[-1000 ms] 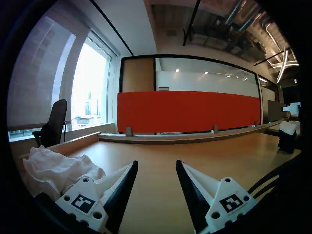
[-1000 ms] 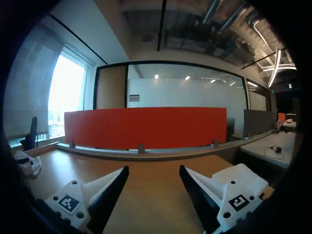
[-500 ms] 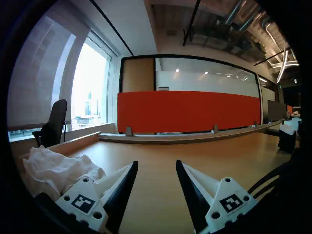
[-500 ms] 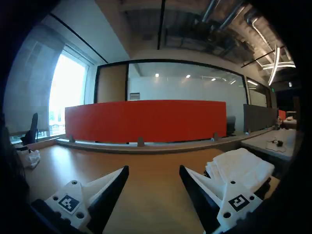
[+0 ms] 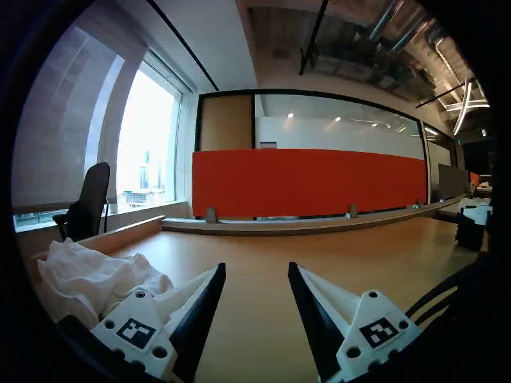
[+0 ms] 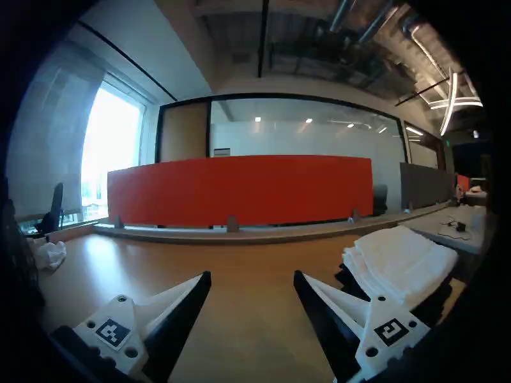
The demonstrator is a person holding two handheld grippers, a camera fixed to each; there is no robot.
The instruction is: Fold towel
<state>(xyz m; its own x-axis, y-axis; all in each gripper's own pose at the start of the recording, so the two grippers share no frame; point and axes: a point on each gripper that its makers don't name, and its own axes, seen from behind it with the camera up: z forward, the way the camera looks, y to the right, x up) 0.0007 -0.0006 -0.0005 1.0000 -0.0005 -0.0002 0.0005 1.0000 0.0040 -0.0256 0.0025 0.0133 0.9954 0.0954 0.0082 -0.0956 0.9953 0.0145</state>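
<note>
On the left we've got a crumpled heap of white cloth towels (image 5: 96, 281) just beside our left gripper (image 5: 255, 267), fingers spread wide, holding nothing. Bare light wooden tabletop (image 5: 268, 249) in the middle. Our right gripper (image 6: 252, 274) gapes empty too, next to a neat stack of folded white towels (image 6: 402, 262). We reckon some are done, the heap's left, nothing's picked up yet.

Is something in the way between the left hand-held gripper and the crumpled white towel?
Nothing visible is. The crumpled towel lies on the wooden table right beside the open left hand-held gripper, partly behind one of its fingers.
</note>
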